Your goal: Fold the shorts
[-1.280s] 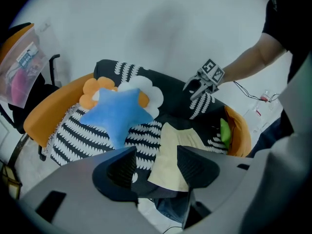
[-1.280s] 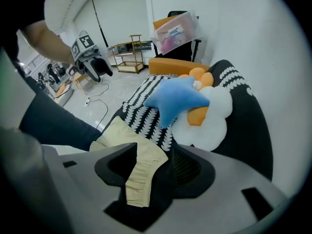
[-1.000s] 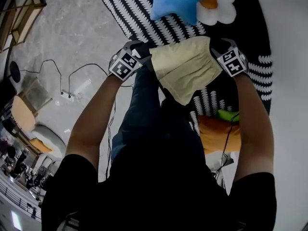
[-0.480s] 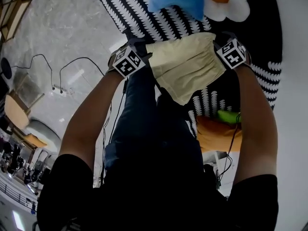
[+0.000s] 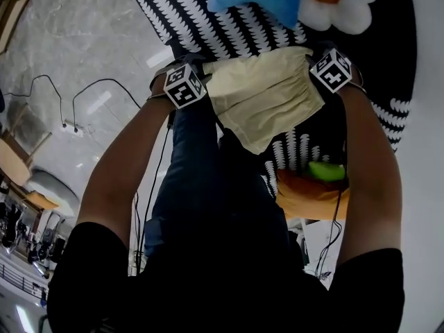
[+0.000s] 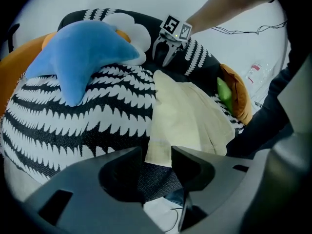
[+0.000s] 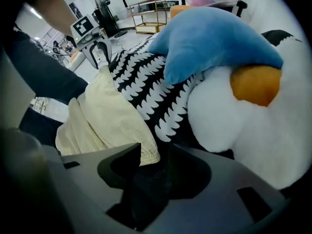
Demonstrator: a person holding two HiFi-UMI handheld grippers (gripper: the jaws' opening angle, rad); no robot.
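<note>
I see the left gripper (image 6: 157, 156) and right gripper (image 7: 155, 154) jaws closing, not yet pressing, around corners of the shorts (image 5: 267, 99) on the striped cushion (image 6: 97, 113).

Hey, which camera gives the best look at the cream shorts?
The left gripper view: the shorts lie nearly whole across the striped cushion. The head view shows them smaller, from above; the right gripper view shows them bunched, from one side.
</note>
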